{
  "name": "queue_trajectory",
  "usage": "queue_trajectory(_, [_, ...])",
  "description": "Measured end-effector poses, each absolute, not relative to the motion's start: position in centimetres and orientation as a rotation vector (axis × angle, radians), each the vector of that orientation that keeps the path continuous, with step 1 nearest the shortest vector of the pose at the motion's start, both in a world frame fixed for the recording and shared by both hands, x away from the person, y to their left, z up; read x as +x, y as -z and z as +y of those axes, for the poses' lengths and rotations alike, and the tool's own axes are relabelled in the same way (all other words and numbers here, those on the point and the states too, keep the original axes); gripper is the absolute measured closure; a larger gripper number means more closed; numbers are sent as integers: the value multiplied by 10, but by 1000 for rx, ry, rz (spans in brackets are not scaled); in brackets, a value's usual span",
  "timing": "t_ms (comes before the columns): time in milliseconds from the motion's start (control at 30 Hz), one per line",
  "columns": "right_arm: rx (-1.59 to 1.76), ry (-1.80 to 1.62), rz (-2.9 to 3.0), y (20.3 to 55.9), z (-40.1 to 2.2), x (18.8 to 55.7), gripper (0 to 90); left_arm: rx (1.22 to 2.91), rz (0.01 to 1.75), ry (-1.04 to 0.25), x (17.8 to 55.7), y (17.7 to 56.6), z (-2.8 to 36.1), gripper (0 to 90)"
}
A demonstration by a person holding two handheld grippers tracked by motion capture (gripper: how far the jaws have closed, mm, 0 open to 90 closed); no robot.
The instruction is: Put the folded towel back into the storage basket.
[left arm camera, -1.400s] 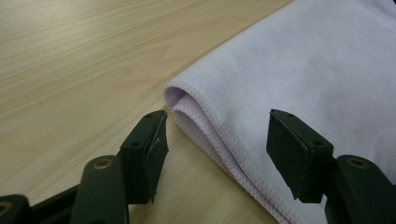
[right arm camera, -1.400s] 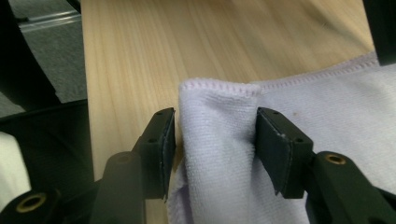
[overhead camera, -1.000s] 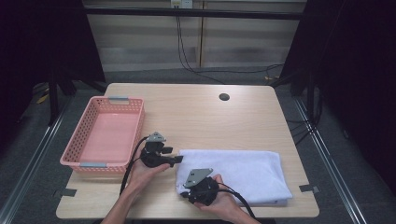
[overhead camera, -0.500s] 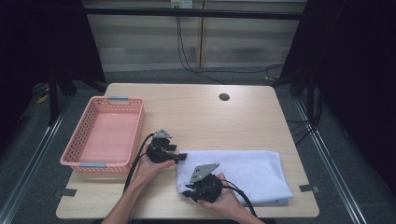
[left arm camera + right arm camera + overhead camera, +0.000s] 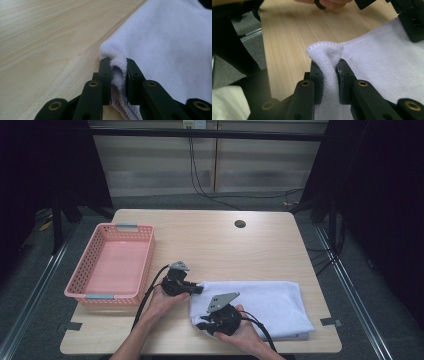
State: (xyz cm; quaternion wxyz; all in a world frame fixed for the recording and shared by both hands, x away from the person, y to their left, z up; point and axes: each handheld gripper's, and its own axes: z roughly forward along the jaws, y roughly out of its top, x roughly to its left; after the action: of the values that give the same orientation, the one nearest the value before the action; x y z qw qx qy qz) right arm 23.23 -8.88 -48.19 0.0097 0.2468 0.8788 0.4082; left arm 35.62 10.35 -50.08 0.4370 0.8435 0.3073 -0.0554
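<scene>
Both grippers, left (image 5: 196, 289) and right (image 5: 201, 325), pinched the white towel's (image 5: 265, 302) basket-side (image 5: 111, 265) corners (jaws closed on cloth), likely to fold it.

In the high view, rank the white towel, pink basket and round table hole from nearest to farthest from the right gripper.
1. White terry towel: pinched in the right gripper fingers.
2. Pink perforated plastic basket: at the table's left.
3. Dark round hole: near the far table edge.

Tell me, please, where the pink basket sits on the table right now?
In the high view the basket sits at the table's left edge, just left of the left hand-held gripper and the white towel.
</scene>
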Motion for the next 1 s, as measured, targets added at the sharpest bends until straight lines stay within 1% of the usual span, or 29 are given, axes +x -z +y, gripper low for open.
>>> queue_trajectory(200, [804,-1331,2725,476,-91,237,783,2026,799,174,359,494,105,790])
queue_trajectory(567, [821,-1410,2677,461,-98,234,783,1977,815,190,359,480,110,789])
queue_trajectory(700, [828,-1453,2649,449,-100,233,783,1938,806,170,359,464,113,788])
queue_trajectory(867, [842,-1497,2628,437,-101,235,783,1940,824,156,357,455,113,789])
queue_trajectory(1000, [815,-1503,2611,426,-96,235,783,1916,814,133,359,441,123,789])
